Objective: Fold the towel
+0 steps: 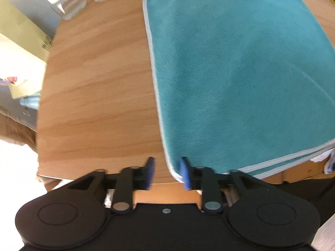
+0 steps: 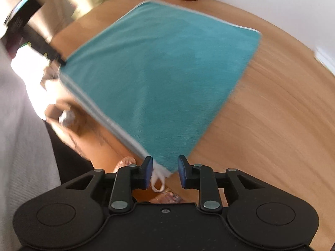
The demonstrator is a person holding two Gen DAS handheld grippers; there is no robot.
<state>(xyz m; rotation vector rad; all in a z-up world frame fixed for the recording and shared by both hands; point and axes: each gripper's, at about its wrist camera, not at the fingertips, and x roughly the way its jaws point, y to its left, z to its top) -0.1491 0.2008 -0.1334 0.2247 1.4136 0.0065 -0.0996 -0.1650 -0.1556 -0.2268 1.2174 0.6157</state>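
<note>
Broadly, the wooden surface (image 1: 94, 87) carries the teal towel (image 1: 240, 73), already doubled, its stacked pale-trimmed edges hanging slightly over the near side, probably so corners can be reached. Left gripper (image 1: 167, 172): jaws spread, one pad touching the near left corner, nothing pinched. Right gripper (image 2: 164, 172): jaws spread around the near right corner and its white hanging loop (image 2: 158, 183), likely set for the next fold. Glass jars (image 1: 67, 2) stand beyond. Printed papers (image 1: 18, 71) at left are too blurred to read.

The left gripper (image 1: 167, 172), jaws apart, sits at the folded teal towel's (image 1: 240, 79) near corner on the wooden table (image 1: 98, 87).
</note>
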